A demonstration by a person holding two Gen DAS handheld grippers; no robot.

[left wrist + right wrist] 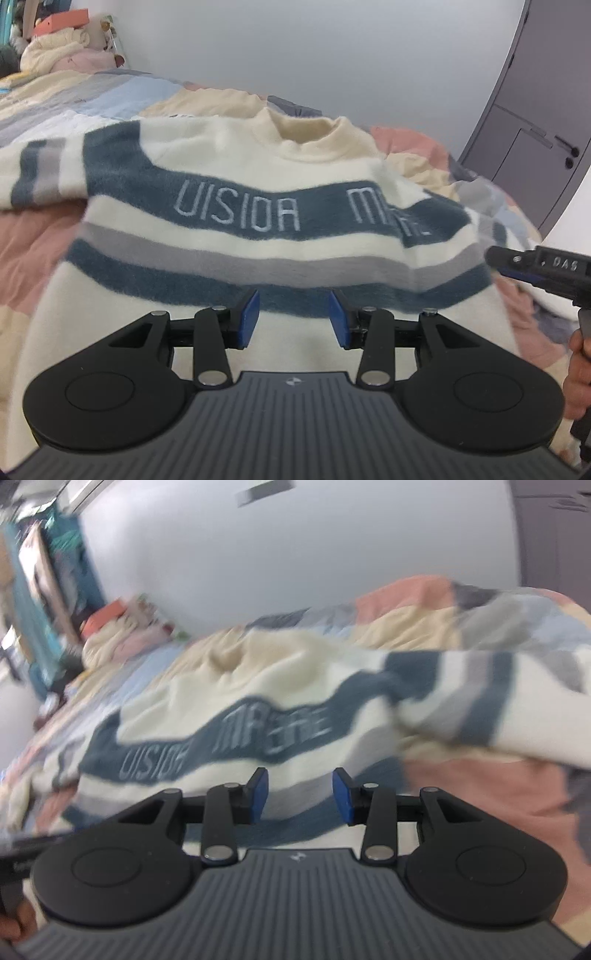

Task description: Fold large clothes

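Observation:
A cream sweater (236, 155) with dark blue and grey stripes and pale lettering lies face up on the bed, collar (306, 129) away from me. My left gripper (293, 317) is open and empty, just above the sweater's lower chest. My right gripper (300, 794) is open and empty over the sweater's (229, 686) right side, near its striped sleeve (480, 701), which is bunched to the right. The right gripper also shows at the right edge of the left wrist view (539, 266). The right view is blurred.
The sweater lies on a patchwork quilt (44, 236) of pink, cream, blue and grey. A pile of clothes and soft things (55, 51) sits at the bed's far left. A grey door (535, 129) stands to the right, behind a white wall.

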